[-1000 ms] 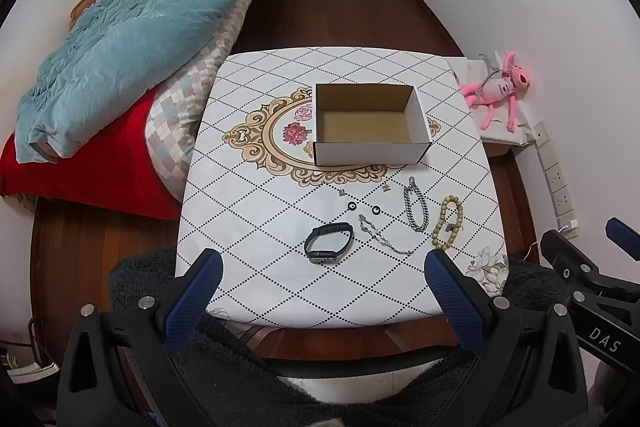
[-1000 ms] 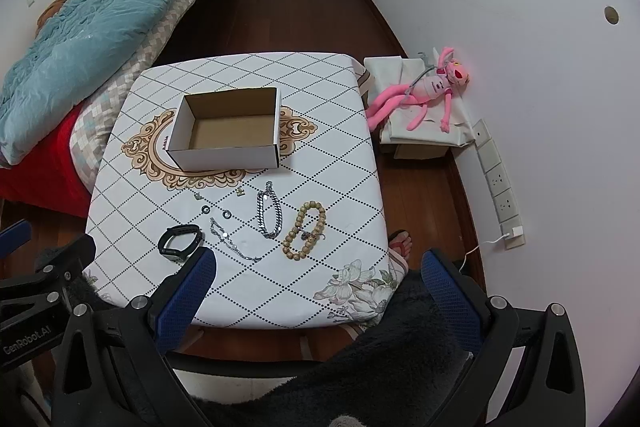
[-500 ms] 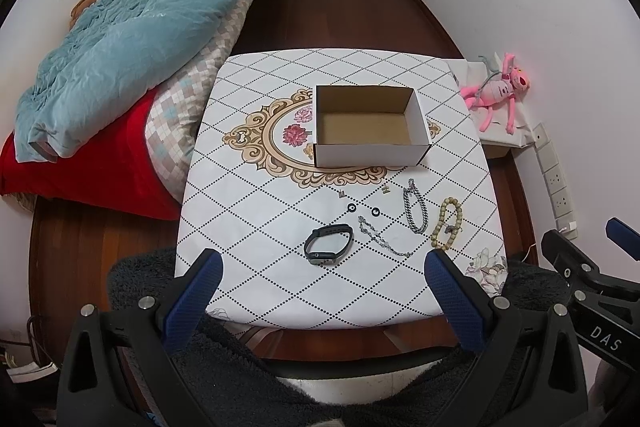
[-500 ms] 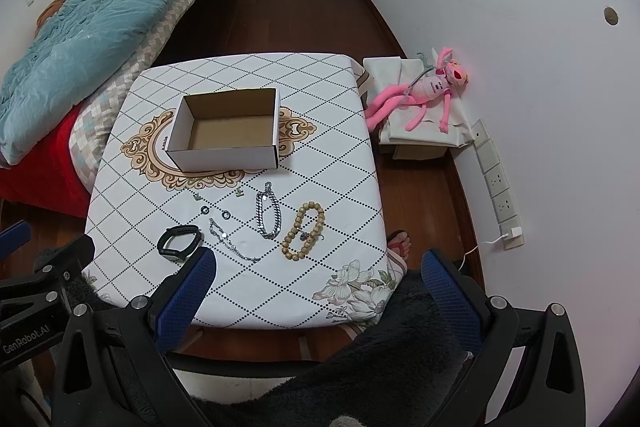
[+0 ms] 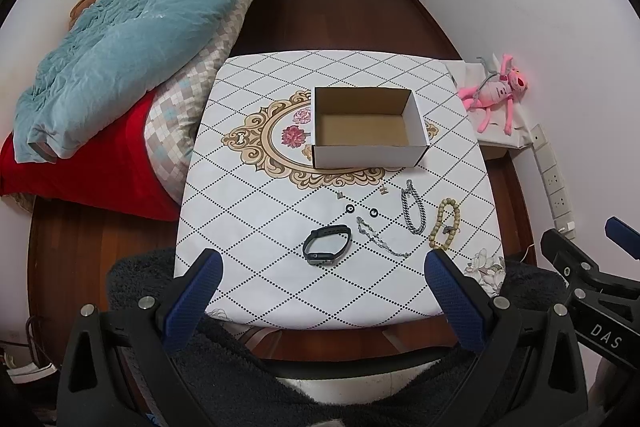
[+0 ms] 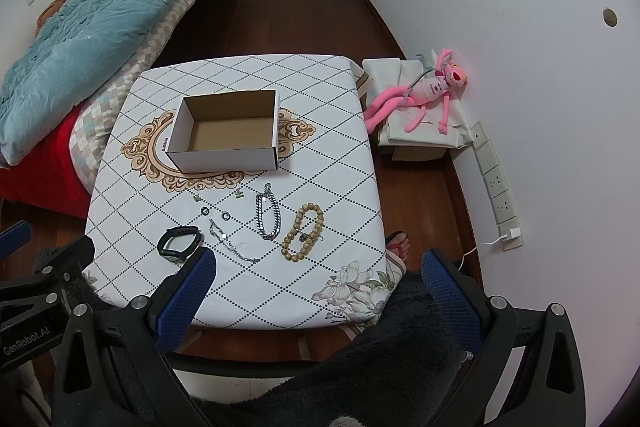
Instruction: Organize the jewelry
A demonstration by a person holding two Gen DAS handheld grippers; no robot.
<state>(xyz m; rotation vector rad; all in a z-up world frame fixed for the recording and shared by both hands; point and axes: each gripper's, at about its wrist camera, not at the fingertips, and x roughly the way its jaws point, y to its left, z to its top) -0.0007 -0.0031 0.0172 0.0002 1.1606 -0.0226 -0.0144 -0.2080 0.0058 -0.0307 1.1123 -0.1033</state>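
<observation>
- Nothing on the table has shifted since a second ago; only your view has drifted a touch, and both grippers still hang above the near edge, well short of the jewelry.
- Your left gripper (image 5: 322, 277) has its jaws spread wide with nothing between them; your right gripper (image 6: 316, 275) is the same.
- Your target, the cardboard box (image 5: 368, 127), sits open and bare at the middle of the table (image 5: 248, 187). It looks light, so it could slide if you bump its wall.
- Near left lies the black watch band (image 5: 328, 245): springy and rubbery, probably the easiest grab. Pinch across one side of the loop.
- Near right is the bead bracelet (image 6: 303, 231): hard round beads that may roll between the pads, so close across both strands.
- Just left of it, the thick chain (image 6: 268, 217) should be limp and heavy for its size; take it mid-length.
- The thin chain (image 5: 382, 239) lies flat and slippery; expect to scrape under it.
- Smallest are the two rings (image 5: 362, 211) and two tiny charms (image 6: 218, 195), nearest the box. They sit almost flush with the cloth and could skid.
</observation>
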